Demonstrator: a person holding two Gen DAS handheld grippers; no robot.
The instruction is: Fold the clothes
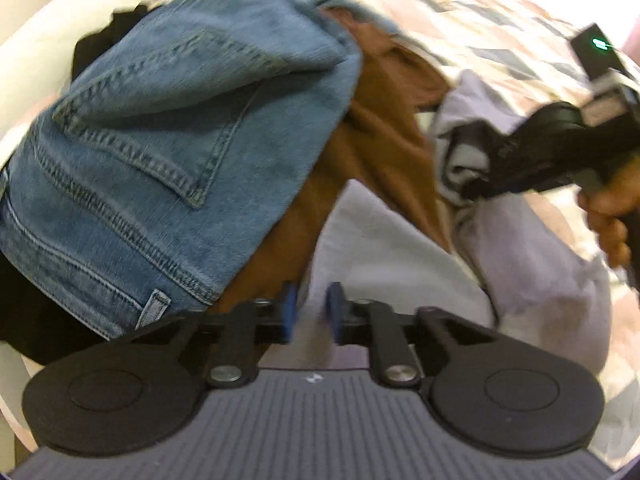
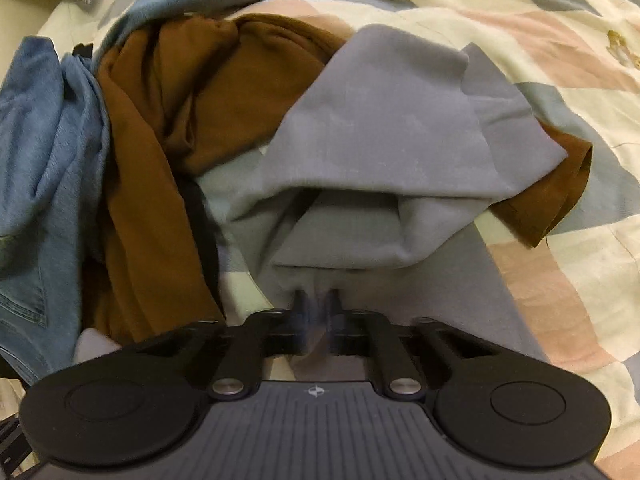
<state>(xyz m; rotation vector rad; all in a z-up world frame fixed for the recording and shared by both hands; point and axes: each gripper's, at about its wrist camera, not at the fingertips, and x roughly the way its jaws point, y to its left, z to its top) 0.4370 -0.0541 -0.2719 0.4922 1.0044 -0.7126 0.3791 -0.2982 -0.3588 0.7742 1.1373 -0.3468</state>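
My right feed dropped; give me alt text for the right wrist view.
The right tool is shut on a fold of the grey garment, with a rumpled brown garment and blue jeans piled to the left. Everything lies on a patchwork quilt.

Left gripper [image 1: 311,312] in close: matte black, two round discs flanking a ribbed grey panel [image 1: 316,412] that carries a small white emblem. Above that panel, silver pivot screws [image 1: 223,373] pin black link arms, and the fingertips [image 1: 289,308] wear blue pads. Right gripper [image 2: 316,312] has the same build; from the side its black body carries a lit green lamp [image 1: 599,43].
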